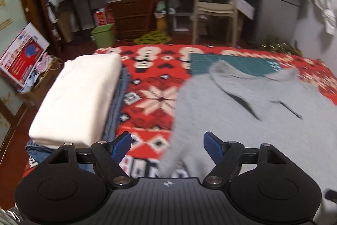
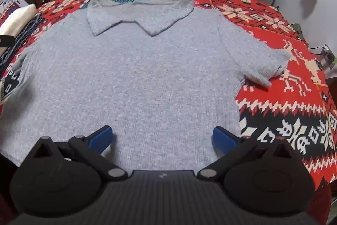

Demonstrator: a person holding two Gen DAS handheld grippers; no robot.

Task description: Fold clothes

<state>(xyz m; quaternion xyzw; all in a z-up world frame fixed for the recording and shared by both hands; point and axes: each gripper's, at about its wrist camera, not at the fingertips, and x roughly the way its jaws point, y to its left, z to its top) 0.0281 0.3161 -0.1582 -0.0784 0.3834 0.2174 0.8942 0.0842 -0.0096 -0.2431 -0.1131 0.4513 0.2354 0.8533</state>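
- A red patterned blanket (image 2: 280, 98) with white and black snowflake and deer figures covers the surface under everything; in the right wrist view it fills the right side and upper edge of the frame, in the left wrist view the centre (image 1: 151, 85).
- A grey polo shirt (image 2: 134, 77) lies flat on the blanket, front up, filling the middle of the right wrist view, its collar (image 2: 139, 12) toward the top of the frame and one short sleeve (image 2: 265, 64) spread out at the right. In the left wrist view the same shirt (image 1: 252, 111) takes up the right half of the frame, blurred.
- A teal mat (image 1: 231, 64) shows just above the collar, between shirt and blanket.
- A stack of folded clothes (image 1: 78, 98), a white piece on top and blue fabric beneath, sits in the left of the left wrist view, apart from the shirt.
- A beige chair (image 1: 214, 3) stands in the upper centre, beyond the blanket, before cluttered shelves.
- A green bin (image 1: 103, 34) stands on the floor, upper left of centre.
- The left hand-held gripper (image 1: 167, 148) is spread wide, holding nothing, over the shirt's left edge at the bottom of the frame.
- The right hand-held gripper (image 2: 163, 138) is spread wide too, empty, above the shirt's lower hem area.
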